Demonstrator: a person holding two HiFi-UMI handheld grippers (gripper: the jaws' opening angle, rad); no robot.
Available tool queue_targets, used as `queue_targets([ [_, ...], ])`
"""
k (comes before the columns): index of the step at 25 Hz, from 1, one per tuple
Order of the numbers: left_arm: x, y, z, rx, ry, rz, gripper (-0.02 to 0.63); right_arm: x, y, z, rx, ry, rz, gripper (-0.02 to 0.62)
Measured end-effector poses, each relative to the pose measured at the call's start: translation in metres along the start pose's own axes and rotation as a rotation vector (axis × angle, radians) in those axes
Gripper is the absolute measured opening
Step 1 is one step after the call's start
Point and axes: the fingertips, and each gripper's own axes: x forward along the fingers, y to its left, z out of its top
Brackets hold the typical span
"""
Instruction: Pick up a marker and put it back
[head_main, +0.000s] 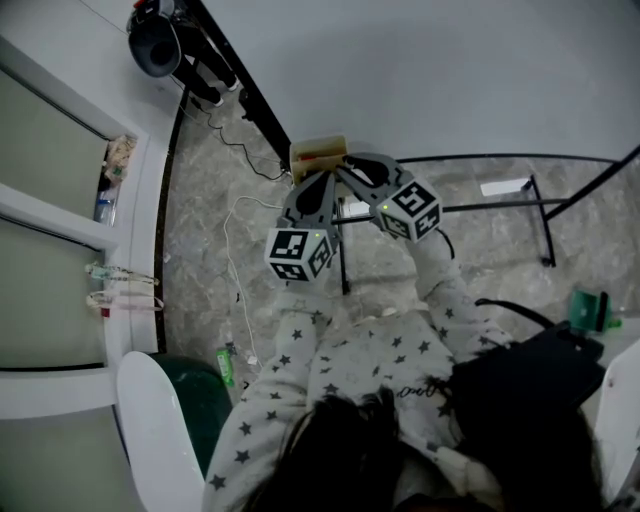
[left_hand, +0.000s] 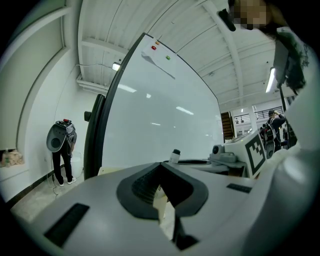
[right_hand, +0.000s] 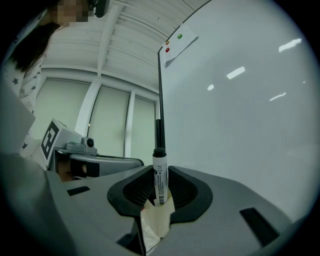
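Right hand-held gripper (right_hand: 160, 194) is clamping the marker (right_hand: 159, 176) near its lower end. The marker is standing upright between the pads, dark end up, close to the whiteboard (right_hand: 240, 100). Left hand-held gripper (left_hand: 164, 192) is sitting closed on nothing, just beside the right one.

Judgement: the put-back is not yet done.

Risks:
- The grip is sitting low on the barrel, so a knock of the tall end against the board frame could be tilting or slipping the marker.
- The neighbouring gripper could be bumping it.
- Releasing before it is seated would be dropping it to the floor.
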Motion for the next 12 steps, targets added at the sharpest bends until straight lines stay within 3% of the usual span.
queue_targets([
  [10,-0.009,-0.012,0.008,0.002,-0.007,0.014,0.002,-0.018,0.013,0.017,-0.017,-0.029,0.015,0.086],
  [12,-0.010,-0.012,0.008,0.000,-0.010,0.013,0.001,-0.020,0.014,0.021,-0.006,-0.041,0.021,0.153],
])
